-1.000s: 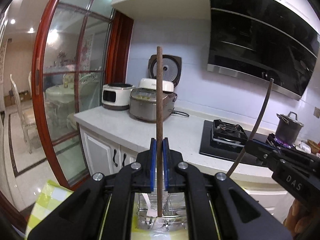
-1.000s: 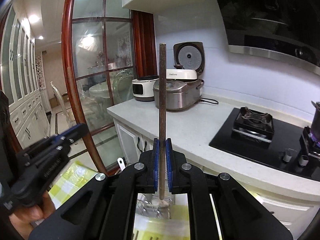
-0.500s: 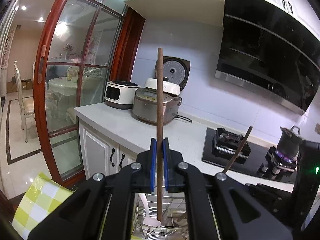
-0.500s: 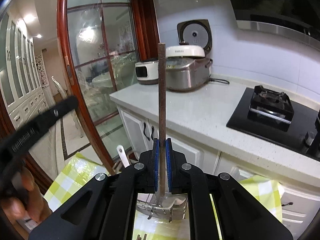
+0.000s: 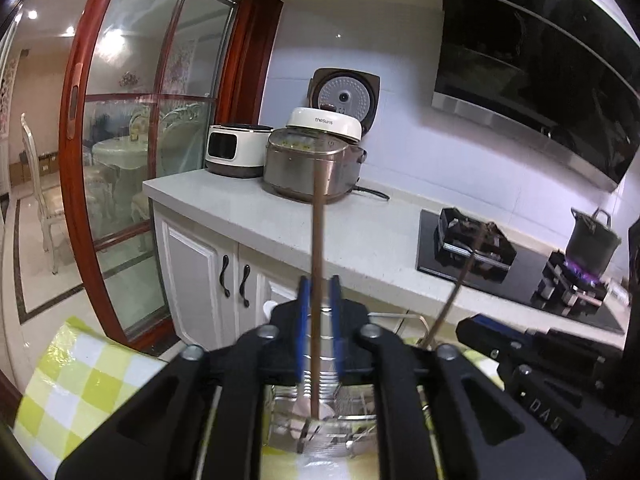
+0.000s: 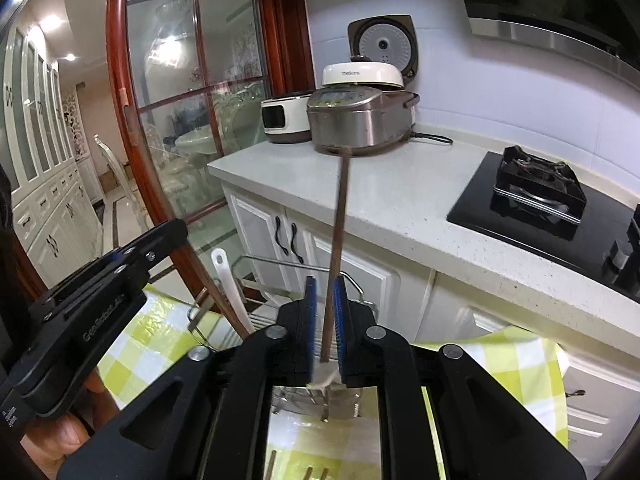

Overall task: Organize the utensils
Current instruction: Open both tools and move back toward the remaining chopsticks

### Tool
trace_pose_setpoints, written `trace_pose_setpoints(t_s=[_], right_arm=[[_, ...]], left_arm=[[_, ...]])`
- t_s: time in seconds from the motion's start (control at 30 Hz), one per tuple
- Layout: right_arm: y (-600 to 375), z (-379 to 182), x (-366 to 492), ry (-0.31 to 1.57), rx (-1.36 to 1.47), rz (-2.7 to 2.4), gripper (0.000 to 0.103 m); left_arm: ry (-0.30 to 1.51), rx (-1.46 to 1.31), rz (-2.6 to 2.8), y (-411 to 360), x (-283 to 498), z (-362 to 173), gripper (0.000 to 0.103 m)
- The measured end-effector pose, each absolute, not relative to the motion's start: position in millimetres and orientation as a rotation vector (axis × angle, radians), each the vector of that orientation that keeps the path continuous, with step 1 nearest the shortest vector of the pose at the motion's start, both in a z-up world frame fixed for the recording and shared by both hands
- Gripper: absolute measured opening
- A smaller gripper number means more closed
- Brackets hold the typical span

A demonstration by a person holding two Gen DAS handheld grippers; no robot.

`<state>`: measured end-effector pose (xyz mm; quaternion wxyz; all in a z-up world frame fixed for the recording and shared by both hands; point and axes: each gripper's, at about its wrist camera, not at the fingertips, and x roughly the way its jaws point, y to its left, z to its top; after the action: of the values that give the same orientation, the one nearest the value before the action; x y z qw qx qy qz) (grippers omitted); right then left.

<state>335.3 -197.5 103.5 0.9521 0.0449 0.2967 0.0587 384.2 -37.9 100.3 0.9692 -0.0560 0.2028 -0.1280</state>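
Evidently both tongs, left tongs (image 5: 319, 312) and right tongs (image 6: 325, 320), stand apart around thin, stiff, light chopsticks (image 5: 317, 280); grip mid-shaft.

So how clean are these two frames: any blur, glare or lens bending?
Left wrist view: chopstick and left gripper pads smeared by motion blur; ceiling lights glare on the glass door; fisheye bows its red frame. Right wrist view: sharper, slight blur on its chopstick; same bowing, black vignette corners.
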Motion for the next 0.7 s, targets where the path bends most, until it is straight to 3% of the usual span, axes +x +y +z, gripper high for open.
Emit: trace_pose_setpoints(t_s=[0.03,0.1,0.17,0.33,0.53,0.7], right_arm=[[-199.3,103.3,332.0,0.599,0.096,0.114,0.045],[-202.4,105.4,324.3,0.571,0.1,0.106,0.062],[-205.2,110.4,314.1,0.541,0.092,0.093,0.063],[-221.6,125.0,270.4,0.437,0.095,0.017,0.084],[-232.5,98.7,228.6,0.468,0.064,-0.119,0.084],[-230.0,46.9,202.8,0.569,0.036,-0.212,0.084]], left_arm=[[0.404,-0.113,-0.255,-36.5,381.1,100.3,0.03],[0.396,-0.116,-0.24,-31.4,375.7,100.5,0.037],[0.394,-0.118,-0.236,-25.1,368.7,102.5,0.042],[0.334,-0.136,-0.19,-3.8,335.5,108.7,0.055],[0.341,-0.138,-0.143,19.5,280.4,96.0,0.066],[0.537,-0.138,-0.14,24.3,246.7,45.9,0.067]])
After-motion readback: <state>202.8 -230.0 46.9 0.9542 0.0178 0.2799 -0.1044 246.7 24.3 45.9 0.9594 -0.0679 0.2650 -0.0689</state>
